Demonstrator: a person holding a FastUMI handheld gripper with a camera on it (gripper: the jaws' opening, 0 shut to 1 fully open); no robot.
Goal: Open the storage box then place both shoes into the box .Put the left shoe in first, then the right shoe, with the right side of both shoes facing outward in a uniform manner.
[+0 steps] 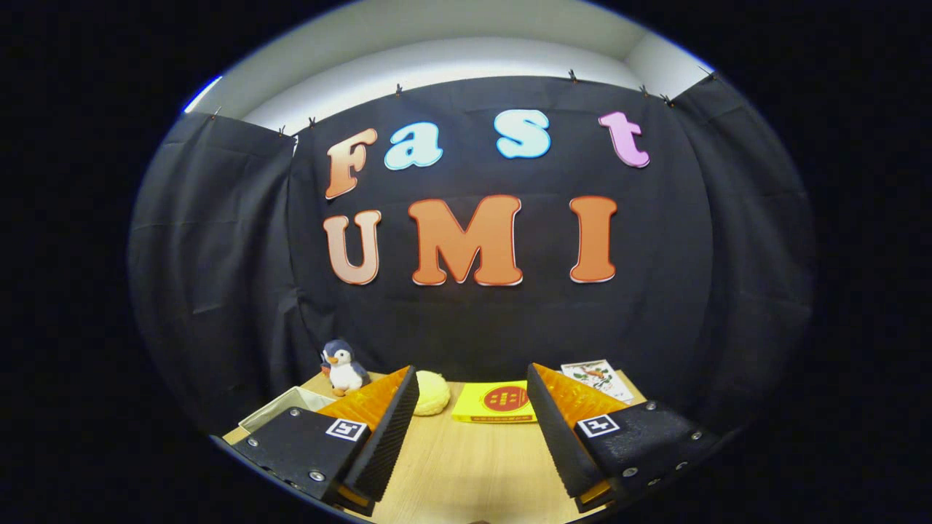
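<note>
My gripper (473,386) is open, held above the wooden table (466,466) and looking level at the booth's black wall. Nothing sits between the two fingers. Beside the left finger, a corner of a white open box (280,409) shows at the table's left side. Whether it is the storage box I cannot tell.
Along the back of the table stand a small plush penguin (342,367), a pale yellow round soft thing (432,402), a flat yellow box with a red round mark (495,402) and a printed card (597,378) at the far right. The black cloth wall rises right behind them.
</note>
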